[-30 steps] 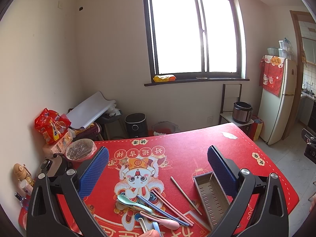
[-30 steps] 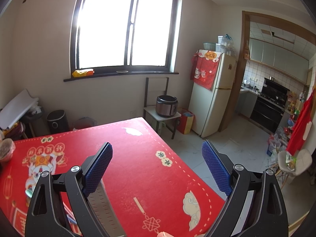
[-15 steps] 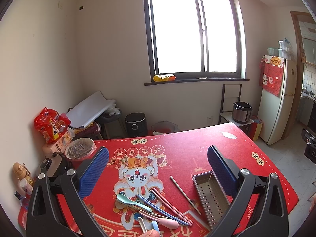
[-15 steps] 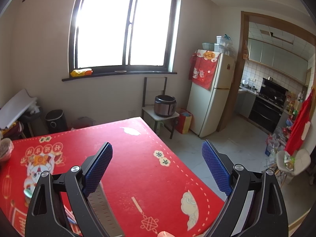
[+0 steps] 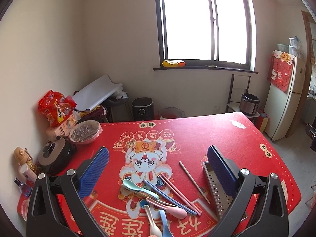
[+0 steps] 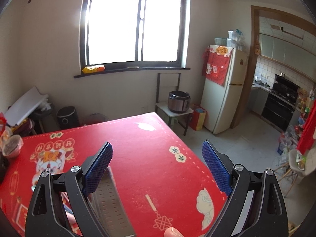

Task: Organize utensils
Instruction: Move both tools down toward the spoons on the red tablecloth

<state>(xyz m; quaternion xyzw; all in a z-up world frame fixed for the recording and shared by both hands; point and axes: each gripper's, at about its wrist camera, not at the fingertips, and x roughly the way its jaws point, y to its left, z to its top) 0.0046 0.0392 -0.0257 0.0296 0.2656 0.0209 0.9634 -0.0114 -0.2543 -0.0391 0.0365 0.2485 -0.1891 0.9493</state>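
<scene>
Compared with the previous view, little change is seen: the left gripper and right gripper remain spread and empty above the red tablecloth. Plastic spoons and slim chopsticks are heaped beside the perforated metal tray.

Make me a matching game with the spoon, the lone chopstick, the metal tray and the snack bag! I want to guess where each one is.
Things:
1. mint green spoon
2. lone beige chopstick
3. metal tray
4. red snack bag

Places:
A. at the table's far left corner, on a box
B. in the pile of spoons and chopsticks
C. by itself between the pile and the tray
D. right of the chopsticks, partly behind the left gripper's finger

Pairs: 1-B, 2-C, 3-D, 4-A
</scene>
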